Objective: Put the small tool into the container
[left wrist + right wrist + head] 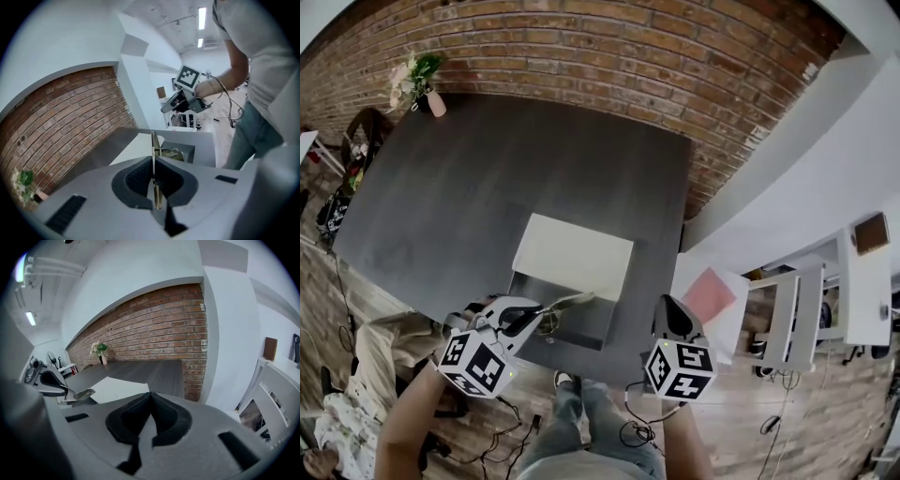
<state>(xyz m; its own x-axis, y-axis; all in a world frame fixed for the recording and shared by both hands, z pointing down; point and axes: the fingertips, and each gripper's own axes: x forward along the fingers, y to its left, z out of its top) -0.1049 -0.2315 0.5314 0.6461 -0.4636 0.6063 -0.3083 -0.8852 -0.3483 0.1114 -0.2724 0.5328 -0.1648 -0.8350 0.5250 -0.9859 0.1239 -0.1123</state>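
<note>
On the table [487, 178], beyond the container [591, 330], stands a vase [436, 101].

I'm looking at a dark grey bench [487, 178] with faint grain. The wall [609, 47] behind it is showing red-brown brick with pale mortar lines. The container [581, 328] is reading dark grey and the panel [574, 255] touching it plain white. The tool [570, 302] is glinting silver with a brassy tint. The left gripper [542, 314] and right gripper [668, 305] are showing pale grey shells and black jaws, their cubes [476, 361] carrying black-and-white square markers. I'm seeing a pink vase [437, 103], pale pink and green flowers [412, 75], and a pink sheet [710, 292].
</note>
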